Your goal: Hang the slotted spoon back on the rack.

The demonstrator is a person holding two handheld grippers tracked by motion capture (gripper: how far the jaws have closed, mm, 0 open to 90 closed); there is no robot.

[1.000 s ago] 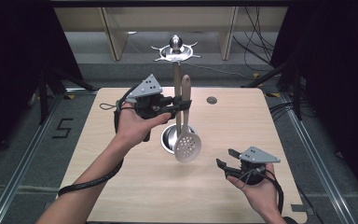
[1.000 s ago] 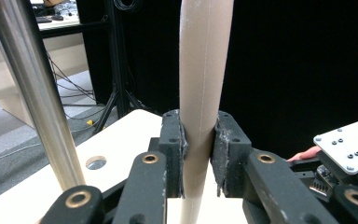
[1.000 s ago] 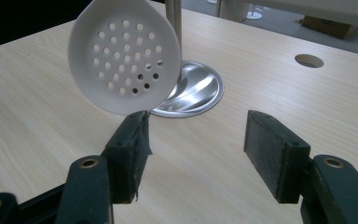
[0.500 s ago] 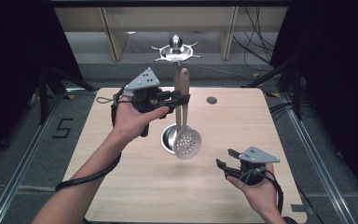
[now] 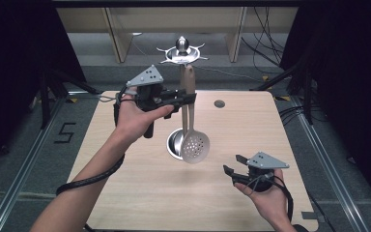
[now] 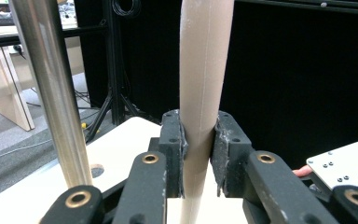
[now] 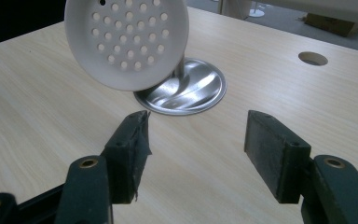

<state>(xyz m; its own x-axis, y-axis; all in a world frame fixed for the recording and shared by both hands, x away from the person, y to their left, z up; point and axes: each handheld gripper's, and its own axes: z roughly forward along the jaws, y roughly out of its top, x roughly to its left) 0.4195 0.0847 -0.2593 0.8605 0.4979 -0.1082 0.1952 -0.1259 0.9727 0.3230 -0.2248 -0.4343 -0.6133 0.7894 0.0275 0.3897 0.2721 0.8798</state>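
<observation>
A beige skimmer hangs upright with its perforated round head (image 5: 194, 146) low and its handle (image 5: 189, 87) up beside a steel hook stand. My left gripper (image 5: 189, 99) is shut on that handle (image 6: 205, 70), whose sides the pads squeeze, right of the stand's pole (image 6: 51, 93). The stand's hooked top (image 5: 182, 50) is just above the handle's end. My right gripper (image 5: 232, 166) stands open near the table's front right, nothing between its fingers. From the right gripper (image 7: 196, 135) I see the skimmer head (image 7: 126, 37) hanging over the stand's round base (image 7: 191, 91).
The stand's steel base (image 5: 175, 142) sits mid-table on the light wooden table (image 5: 125, 193). A small round hole (image 5: 219, 103) lies in the tabletop at the back right. Dark curtains and cables surround the table; shelving stands behind.
My left gripper has carried the skimmer slightly up and farther back along the stand's pole. The right gripper has stayed where it was.
</observation>
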